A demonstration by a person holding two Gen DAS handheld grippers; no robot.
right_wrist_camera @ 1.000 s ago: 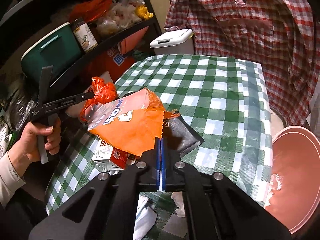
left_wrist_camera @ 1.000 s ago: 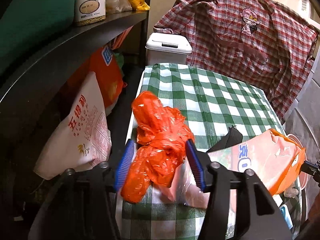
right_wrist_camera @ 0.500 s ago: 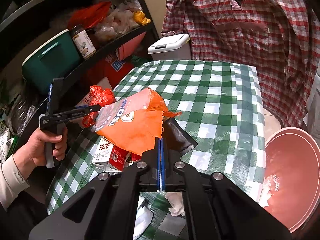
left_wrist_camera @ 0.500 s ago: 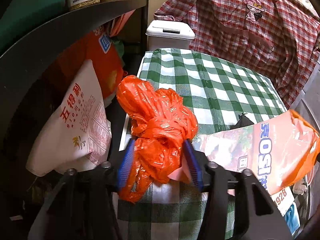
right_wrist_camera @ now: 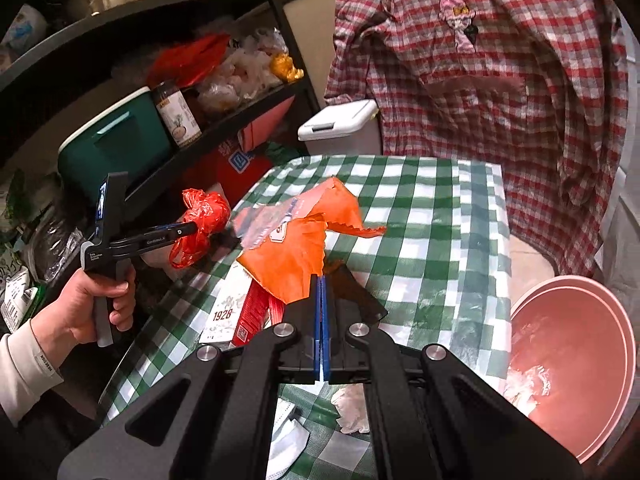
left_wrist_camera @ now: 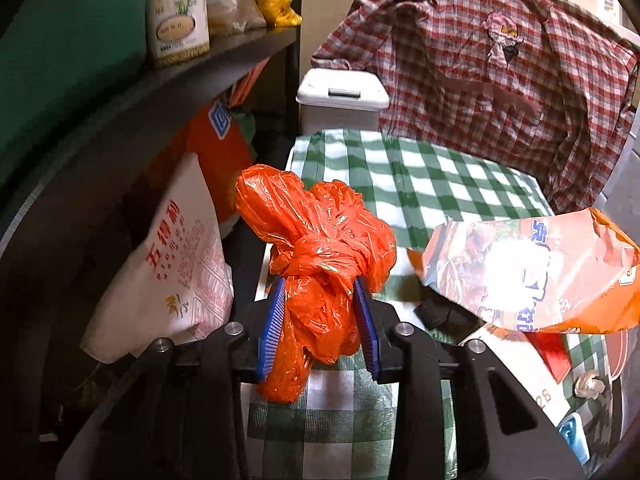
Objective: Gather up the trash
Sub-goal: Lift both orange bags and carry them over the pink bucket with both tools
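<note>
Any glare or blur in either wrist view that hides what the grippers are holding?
Left wrist view: a bright glare patch whitens the middle of the snack bag; the orange plastic bag in the left gripper is sharp. Right wrist view: evenly lit, strong fisheye bending at the edges; the right gripper is sharp.

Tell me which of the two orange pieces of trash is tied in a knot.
The crumpled orange plastic bag in the left gripper; the right gripper holds a flat, torn-open orange snack packet.

Pink basin (right_wrist_camera: 576,364) cut by right edge, black pouch (right_wrist_camera: 352,296) mostly hid under orange snack bag (right_wrist_camera: 296,252), snack-bag print (left_wrist_camera: 520,264) blown out
</note>
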